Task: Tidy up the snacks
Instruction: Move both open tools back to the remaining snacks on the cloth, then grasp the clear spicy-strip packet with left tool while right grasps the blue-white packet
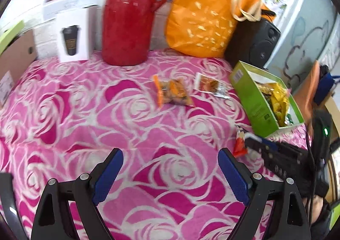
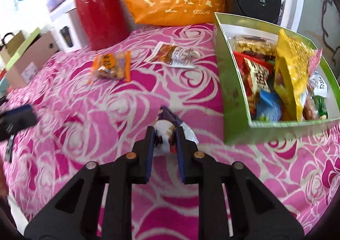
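Note:
My right gripper (image 2: 164,133) is shut on a small white, purple and red snack packet (image 2: 164,127), held just above the pink rose cloth left of the green snack box (image 2: 231,82). The box holds several packets, a yellow bag (image 2: 291,65) among them. An orange-edged snack pack (image 2: 110,66) and a white-and-brown pack (image 2: 174,55) lie on the cloth further back. My left gripper (image 1: 170,157) hangs open over bare cloth. In the left wrist view the right gripper (image 1: 252,141) shows at the right with the packet (image 1: 239,144), near the green box (image 1: 252,99).
A red thermos jug (image 1: 127,20), an orange shopping bag (image 1: 204,12) and a black speaker (image 1: 255,42) stand along the back. A white cup carton (image 1: 73,36) and a cardboard box (image 1: 14,57) sit at the back left. Bare cloth (image 1: 85,116) spreads at the front left.

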